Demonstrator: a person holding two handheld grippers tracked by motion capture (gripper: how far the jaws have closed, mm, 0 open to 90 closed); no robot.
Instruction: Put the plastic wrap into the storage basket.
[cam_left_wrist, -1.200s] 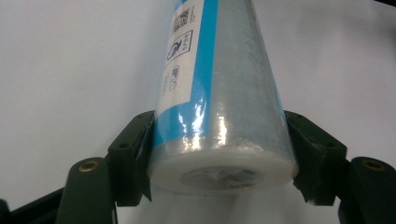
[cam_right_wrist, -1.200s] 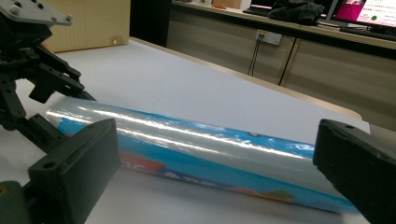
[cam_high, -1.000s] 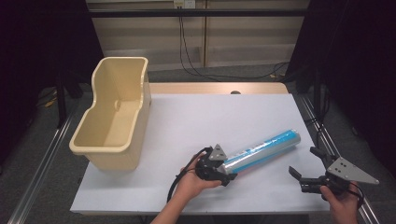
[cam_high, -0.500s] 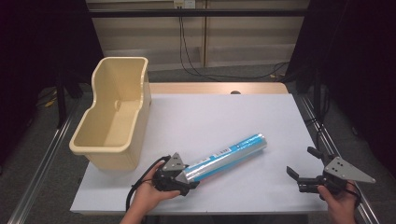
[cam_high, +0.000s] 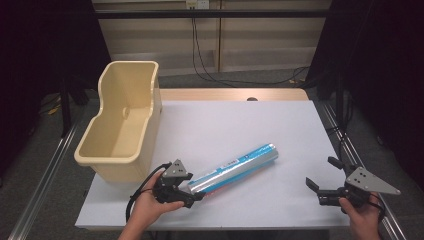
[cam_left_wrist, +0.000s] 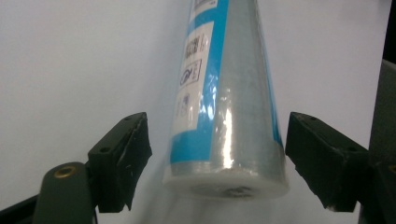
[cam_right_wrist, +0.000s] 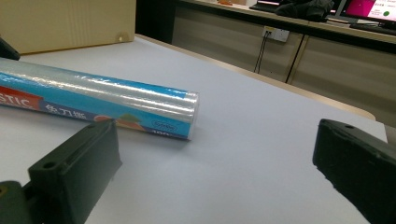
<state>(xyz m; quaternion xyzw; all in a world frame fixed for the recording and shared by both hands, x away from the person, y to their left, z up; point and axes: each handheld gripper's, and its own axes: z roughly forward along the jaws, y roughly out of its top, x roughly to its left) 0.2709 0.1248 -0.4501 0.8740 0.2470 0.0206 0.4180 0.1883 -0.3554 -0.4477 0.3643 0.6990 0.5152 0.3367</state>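
Compared with half a second ago, we see the roll (cam_high: 234, 168) lying in much the same diagonal line on the white table (cam_high: 240, 120), its near end toward the front left and its far end toward the middle. The left hand (cam_high: 150, 202) has come a little to the right, bringing the left gripper (cam_high: 192, 192) up to the roll's near end. A second ago the roll lay further right and further back. The right gripper (cam_high: 322, 177) has barely shifted at the front right corner.

In the left gripper view, we find the left gripper (cam_left_wrist: 212, 154) spread wide, with the roll's (cam_left_wrist: 229, 93) near end sitting between the jaws and a gap showing on each side; neither jaw touches it. In the right gripper view, the right gripper (cam_right_wrist: 215, 163) is also spread apart with nothing between its jaws, and the roll (cam_right_wrist: 102, 105) lies well ahead of it on the table (cam_right_wrist: 261, 149).

The roll is wrapped in clear, shiny film with a blue band. From the right gripper view we can read "STIC" in white on a red patch, then some Chinese characters in white on blue, and a small oval logo too blurred to read. The left gripper view shows a white label with small symbols that we cannot make out.

The beige plastic tub (cam_high: 122, 125) stands at the table's left edge, apart from the roll.
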